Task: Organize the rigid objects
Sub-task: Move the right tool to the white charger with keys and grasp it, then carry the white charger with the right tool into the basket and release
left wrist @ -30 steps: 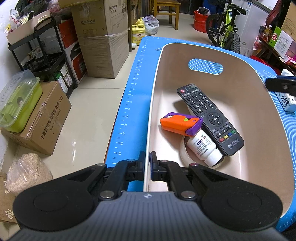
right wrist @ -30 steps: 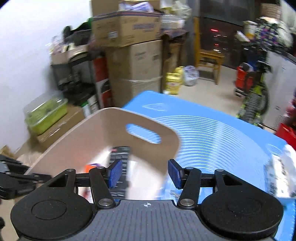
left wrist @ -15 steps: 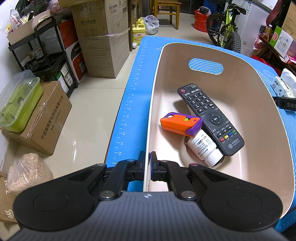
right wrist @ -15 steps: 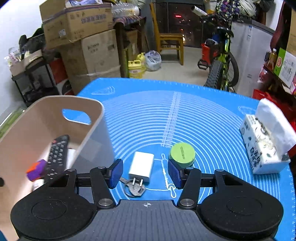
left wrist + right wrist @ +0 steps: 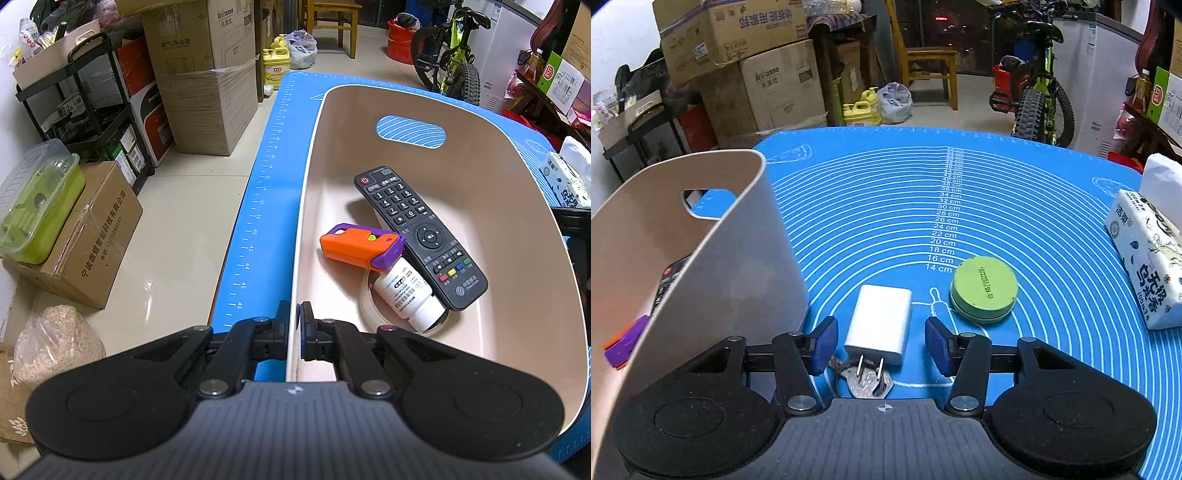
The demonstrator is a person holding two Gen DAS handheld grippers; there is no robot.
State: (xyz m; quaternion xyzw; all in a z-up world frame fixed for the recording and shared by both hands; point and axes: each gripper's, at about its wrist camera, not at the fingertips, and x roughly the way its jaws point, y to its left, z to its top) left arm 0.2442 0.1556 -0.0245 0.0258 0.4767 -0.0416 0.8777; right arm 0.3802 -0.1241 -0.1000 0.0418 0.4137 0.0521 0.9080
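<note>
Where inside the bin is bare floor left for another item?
Free: the bin floor right of the remote and by the far handle slot. Crowded: near left, where orange cutter, pill bottle and remote overlap.

Right gripper (image 5: 881,344) has dropped over the charger (image 5: 881,328).
</note>
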